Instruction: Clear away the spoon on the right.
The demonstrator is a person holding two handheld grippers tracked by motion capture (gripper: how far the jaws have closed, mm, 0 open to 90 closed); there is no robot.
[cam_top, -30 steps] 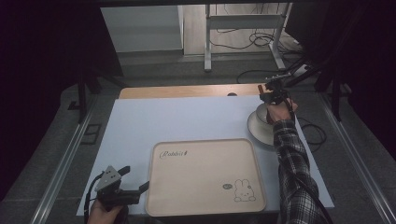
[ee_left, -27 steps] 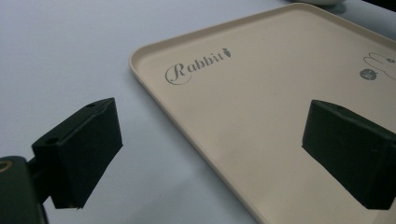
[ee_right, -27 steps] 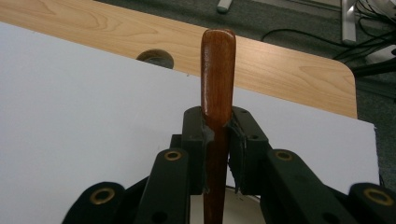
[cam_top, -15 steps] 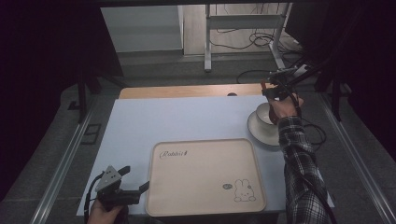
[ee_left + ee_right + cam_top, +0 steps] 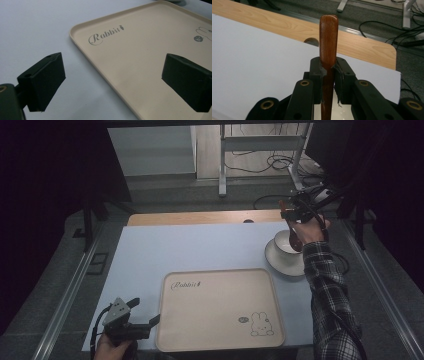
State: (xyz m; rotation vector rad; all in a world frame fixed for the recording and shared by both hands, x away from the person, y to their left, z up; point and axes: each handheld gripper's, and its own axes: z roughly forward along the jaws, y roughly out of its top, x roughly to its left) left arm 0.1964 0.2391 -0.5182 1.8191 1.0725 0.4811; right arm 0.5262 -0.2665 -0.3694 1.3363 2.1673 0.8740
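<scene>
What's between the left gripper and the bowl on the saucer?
The beige tray lies between the left gripper and the bowl, plain in the high view.

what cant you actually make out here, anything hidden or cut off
- Wooden spoon: in the right gripper view its lower end runs behind the right gripper and off the bottom edge.
- Bowl: in the high view the hand covers part of it; contents not visible.
- Tray: in the left gripper view the rabbit drawing is cut by the right edge.
- Small mark by the rabbit: too small to read.
</scene>
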